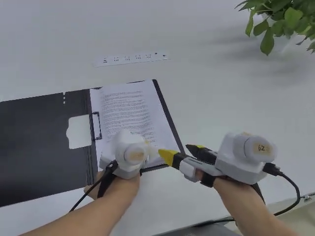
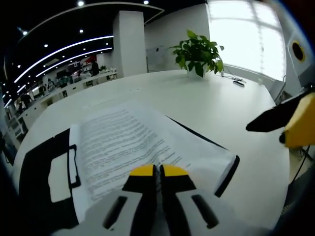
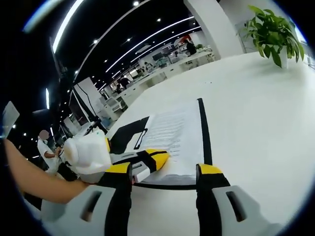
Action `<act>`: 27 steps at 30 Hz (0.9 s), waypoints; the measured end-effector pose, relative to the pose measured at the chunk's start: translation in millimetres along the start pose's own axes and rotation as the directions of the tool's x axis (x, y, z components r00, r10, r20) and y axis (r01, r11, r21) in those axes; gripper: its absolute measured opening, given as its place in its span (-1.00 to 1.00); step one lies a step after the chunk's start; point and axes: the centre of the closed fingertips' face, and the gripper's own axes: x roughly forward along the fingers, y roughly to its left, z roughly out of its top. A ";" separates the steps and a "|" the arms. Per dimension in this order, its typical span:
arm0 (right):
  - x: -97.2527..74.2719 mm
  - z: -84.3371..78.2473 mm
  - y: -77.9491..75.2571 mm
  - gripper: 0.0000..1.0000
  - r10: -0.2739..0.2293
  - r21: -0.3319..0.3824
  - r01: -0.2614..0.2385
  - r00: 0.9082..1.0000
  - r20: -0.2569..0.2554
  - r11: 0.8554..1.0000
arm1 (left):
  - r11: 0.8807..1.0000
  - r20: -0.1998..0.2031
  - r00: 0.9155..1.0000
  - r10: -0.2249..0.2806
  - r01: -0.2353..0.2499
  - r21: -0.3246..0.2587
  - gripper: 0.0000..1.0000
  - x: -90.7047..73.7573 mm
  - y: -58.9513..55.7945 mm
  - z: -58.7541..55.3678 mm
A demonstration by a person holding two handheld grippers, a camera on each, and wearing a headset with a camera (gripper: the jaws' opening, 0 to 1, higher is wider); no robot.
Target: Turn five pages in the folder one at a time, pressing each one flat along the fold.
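The white desk [image 1: 231, 98] is carrying the open black folder [image 1: 39, 147], lying just ahead of both claws. The left claw [image 2: 157, 170] is sitting clenched over the printed page [image 2: 123, 142]. The right claw [image 3: 166, 169] is hovering released beside the folder's near corner.

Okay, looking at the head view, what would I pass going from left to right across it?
black cover → clip → page → right gripper → plant
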 end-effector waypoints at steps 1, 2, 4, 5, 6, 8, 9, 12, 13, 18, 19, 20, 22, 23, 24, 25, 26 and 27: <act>2.4 -1.8 -1.7 -0.02 -0.002 0.008 0.002 1.000 -0.009 1.000 | 1.000 -0.001 1.000 -0.002 0.002 0.001 -0.98 0.3 0.3 0.2; 4.6 -2.9 -3.1 -0.06 -0.002 0.018 0.002 1.000 -0.014 1.000 | 1.000 -0.002 1.000 -0.004 0.004 0.001 -0.98 0.3 0.0 0.2; 9.4 -5.8 -6.9 -0.08 -0.010 0.025 0.011 1.000 -0.026 1.000 | 1.000 0.000 1.000 -0.006 0.006 -0.002 -0.98 -0.2 0.2 0.4; 10.6 -6.6 -7.5 -0.09 -0.008 0.035 0.009 1.000 -0.030 0.999 | 1.000 0.000 1.000 -0.007 0.007 -0.002 -0.98 -0.6 0.1 0.5; 12.6 -7.3 -8.5 -0.08 -0.007 0.045 0.009 1.000 -0.030 0.999 | 1.000 -0.001 1.000 -0.007 0.007 0.000 -0.98 -0.7 0.0 0.5; 14.5 -10.0 -9.5 -0.11 -0.009 0.051 0.011 0.999 -0.042 0.999 | 1.000 -0.002 1.000 -0.007 0.007 -0.005 -0.98 -0.8 0.1 0.4; 15.2 -11.3 -9.8 -0.11 -0.009 0.052 0.012 0.999 -0.047 0.999 | 1.000 -0.001 1.000 -0.006 0.006 -0.003 -0.98 -0.9 0.0 0.3; 18.7 -15.8 -12.1 -0.12 -0.009 0.068 0.012 0.998 -0.058 0.998 | 1.000 0.000 1.000 -0.007 0.007 -0.006 -0.97 -1.2 0.0 0.6; 19.5 -17.3 -12.9 -0.11 -0.012 0.068 0.017 0.998 -0.063 0.998 | 1.000 0.001 1.000 -0.007 0.007 -0.009 -0.97 -1.4 -0.1 0.6; 21.3 -24.8 -13.7 -0.10 -0.008 0.099 0.016 0.997 -0.080 0.995 | 1.000 0.003 1.000 -0.008 0.008 -0.008 -0.97 -1.6 -0.8 0.6; 21.3 -25.9 -15.2 -0.09 -0.015 0.101 0.023 0.997 -0.082 0.995 | 1.000 0.003 1.000 -0.007 0.007 -0.007 -0.97 -1.5 -0.8 0.7; 21.4 -26.6 -16.1 -0.10 -0.017 0.101 0.025 0.996 -0.082 0.995 | 1.000 0.004 1.000 -0.007 0.007 -0.008 -0.97 -1.4 -0.7 0.7; 21.6 -27.5 -17.2 -0.12 -0.015 0.113 0.024 0.997 -0.080 0.993 | 1.000 0.005 1.000 -0.008 0.008 -0.008 -0.97 -1.2 -0.7 0.7; 21.7 -28.2 -18.3 -0.13 -0.017 0.116 0.026 0.997 -0.081 0.993 | 1.000 0.005 1.000 -0.008 0.008 -0.008 -0.97 -1.3 -0.9 0.7; 21.6 -28.1 -18.2 -0.15 -0.017 0.121 0.027 0.997 -0.080 0.992 | 1.000 0.006 1.000 -0.008 0.008 -0.011 -0.97 -1.4 -0.9 0.7; 21.7 -27.9 -18.3 -0.17 -0.018 0.123 0.027 0.997 -0.079 0.992 | 1.000 0.006 1.000 -0.008 0.008 -0.011 -0.97 -1.4 -1.0 0.7; 21.8 -28.2 -19.4 -0.19 -0.019 0.125 0.029 0.997 -0.079 0.992 | 1.000 0.007 1.000 -0.008 0.008 -0.012 -0.97 -1.3 -1.1 0.7; 22.1 -28.5 -21.5 -0.23 -0.022 0.133 0.033 0.997 -0.078 0.991 | 1.000 0.007 1.000 -0.008 0.008 -0.014 -0.97 -1.3 -1.1 0.7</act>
